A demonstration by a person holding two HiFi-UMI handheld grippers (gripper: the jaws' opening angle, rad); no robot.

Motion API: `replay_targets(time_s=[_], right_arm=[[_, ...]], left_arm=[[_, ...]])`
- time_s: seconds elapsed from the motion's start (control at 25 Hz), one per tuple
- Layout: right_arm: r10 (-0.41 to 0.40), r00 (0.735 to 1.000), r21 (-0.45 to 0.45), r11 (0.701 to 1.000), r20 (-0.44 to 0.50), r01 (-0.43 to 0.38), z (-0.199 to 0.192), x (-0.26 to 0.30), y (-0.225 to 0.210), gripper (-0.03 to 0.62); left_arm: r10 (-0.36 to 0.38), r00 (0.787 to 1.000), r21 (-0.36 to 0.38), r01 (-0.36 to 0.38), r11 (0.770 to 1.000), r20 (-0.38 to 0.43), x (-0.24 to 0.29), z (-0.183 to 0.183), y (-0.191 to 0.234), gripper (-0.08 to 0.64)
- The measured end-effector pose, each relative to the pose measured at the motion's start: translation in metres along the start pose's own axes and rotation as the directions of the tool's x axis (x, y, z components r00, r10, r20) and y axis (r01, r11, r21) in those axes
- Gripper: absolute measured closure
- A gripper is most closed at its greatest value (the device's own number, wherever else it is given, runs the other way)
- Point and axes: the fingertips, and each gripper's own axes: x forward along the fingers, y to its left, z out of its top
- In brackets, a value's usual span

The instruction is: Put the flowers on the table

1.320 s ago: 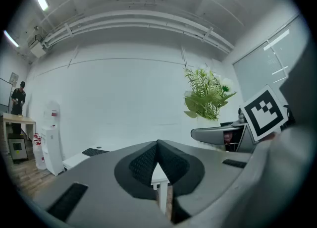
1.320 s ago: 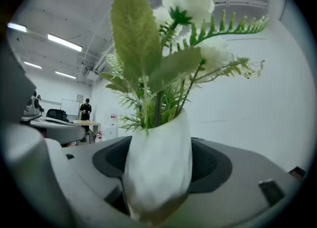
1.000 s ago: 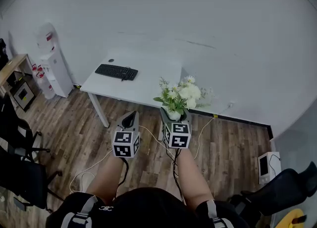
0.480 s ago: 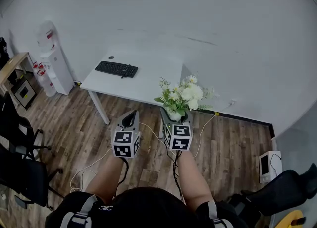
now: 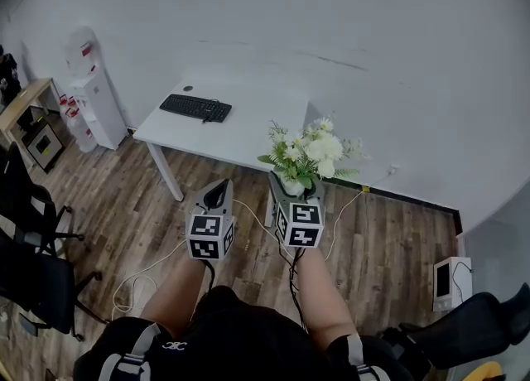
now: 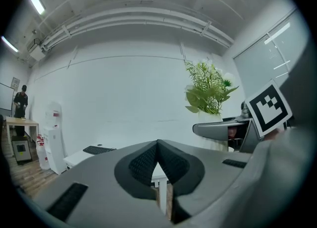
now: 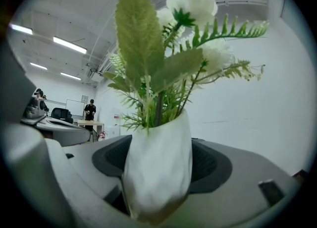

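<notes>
Over the wood floor (image 5: 389,247), right gripper (image 5: 294,191) clamps the vase of flowers (image 7: 158,167), base hidden; left gripper (image 6: 158,143) closed, empty.

Stock on view:
- table (image 5: 257,122), white: one
- keyboard (image 5: 195,107), black: one
- vase of flowers (image 5: 308,156): one
- grippers: two, namely left gripper (image 5: 217,195) and right gripper (image 5: 294,191)
- water dispenser (image 5: 89,94): one
- black chairs (image 5: 23,205), left edge: two
- wooden desk (image 5: 21,102): one

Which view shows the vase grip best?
Right gripper view: the white vase fills the centre, clamped between the jaws. Head view shows just its rim under the flowers; left gripper view, a sliver below them.
</notes>
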Motion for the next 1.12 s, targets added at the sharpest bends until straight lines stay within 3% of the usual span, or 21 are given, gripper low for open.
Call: replay_targets(time_s=[0.6,1.12], right_arm=[[0.030,0.999,-0.026,0.999,0.018,-0.030,-0.015,0.039,-0.027,0.238],[0.025,0.999,-0.033,0.999,0.028,-0.024,-0.022,0.169,-0.047,0.238]], left_arm=[[0.042,0.999,-0.042,-0.041,0.998,0.010,0.046,-0.022,0.009,0.558],[0.041,0.999,-0.043,-0.041,0.998,0.011,0.161,-0.033,0.075,0.558]])
